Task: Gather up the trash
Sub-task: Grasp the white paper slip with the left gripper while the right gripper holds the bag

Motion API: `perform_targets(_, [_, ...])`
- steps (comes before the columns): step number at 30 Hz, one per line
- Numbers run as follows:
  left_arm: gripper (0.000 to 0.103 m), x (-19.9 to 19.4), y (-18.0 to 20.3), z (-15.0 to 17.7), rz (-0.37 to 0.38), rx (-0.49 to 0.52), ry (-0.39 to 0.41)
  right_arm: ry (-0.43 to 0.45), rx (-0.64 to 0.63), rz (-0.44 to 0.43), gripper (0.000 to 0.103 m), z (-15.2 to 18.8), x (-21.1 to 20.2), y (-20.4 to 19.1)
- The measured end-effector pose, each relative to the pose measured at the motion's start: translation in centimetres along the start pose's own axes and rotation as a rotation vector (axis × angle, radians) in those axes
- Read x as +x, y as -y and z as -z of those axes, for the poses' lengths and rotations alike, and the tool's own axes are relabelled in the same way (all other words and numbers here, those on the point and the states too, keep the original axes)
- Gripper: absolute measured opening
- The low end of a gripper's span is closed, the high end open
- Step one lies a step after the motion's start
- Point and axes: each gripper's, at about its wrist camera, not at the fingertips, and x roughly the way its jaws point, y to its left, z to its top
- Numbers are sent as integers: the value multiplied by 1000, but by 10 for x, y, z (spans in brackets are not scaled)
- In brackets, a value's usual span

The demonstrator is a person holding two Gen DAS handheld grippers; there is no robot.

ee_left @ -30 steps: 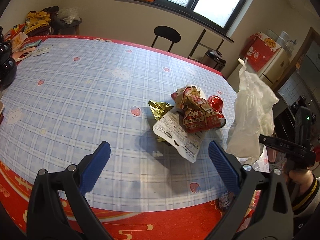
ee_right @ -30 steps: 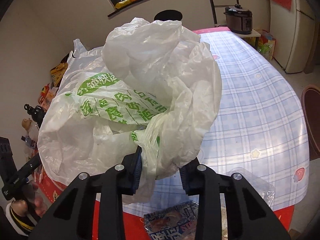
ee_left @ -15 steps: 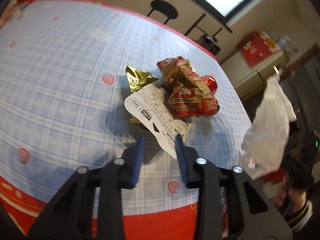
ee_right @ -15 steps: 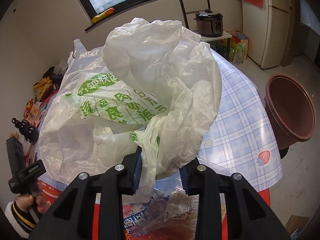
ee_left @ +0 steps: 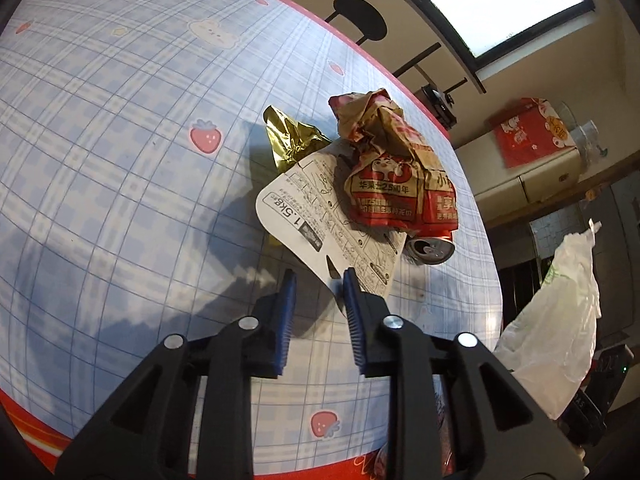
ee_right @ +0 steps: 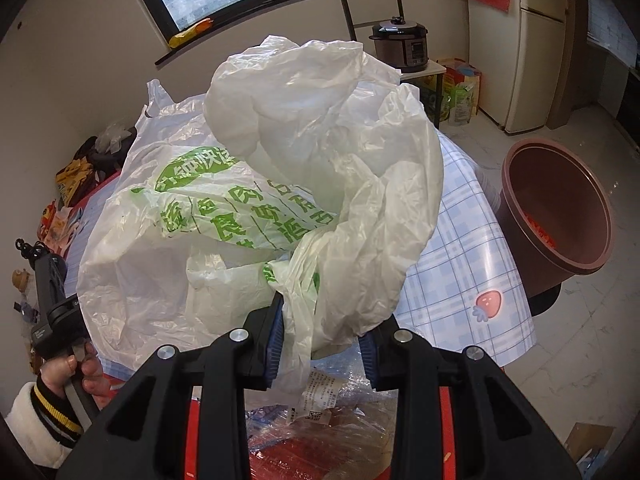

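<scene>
- The left gripper (ee_left: 318, 280) hangs low over the tabletop (ee_left: 120, 160), which has a blue plaid cover with strawberry prints. Its blue fingers (ee_left: 287, 292) are drawn close with a narrow gap between them, and the near corner of the white printed card (ee_left: 316, 220) sits right at that gap. Honestly can't tell whether they're pinching it or not.
- The trash pile is just ahead of those fingers: the white card lies flat, a crumpled red-and-tan food wrapper (ee_left: 396, 184) sits on top of its far side, a bit of gold foil (ee_left: 292, 140) pokes out on the left, and a red can (ee_left: 430, 249) lies on its side at the wrapper's right edge, opening facing the camera.
- The right gripper (ee_right: 320, 322) is clamped on a bunched-up fold of the white plastic bag (ee_right: 280, 184) with green lettering. The bag billows up and fills most of the right wrist view.
- In the left wrist view that same bag (ee_left: 556, 332) hangs off the right side of the tabletop edge.
- A brown tub (ee_right: 560, 216) stands on the floor past the tabletop's edge.
</scene>
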Motion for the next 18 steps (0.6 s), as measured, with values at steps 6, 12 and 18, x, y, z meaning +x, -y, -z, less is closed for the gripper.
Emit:
perform_targets(6, [30,21,2,-4,44,-24,-11,-11,10,16,33,2,1,2])
perform_targets(12, [9,21,10,-8,55,-6,-3,-3,11,10,33,-1,-1,1])
perform_targets(18, [6,-42,43,-7,-19,228,137,38,0,-36,33,-10,-7,-9])
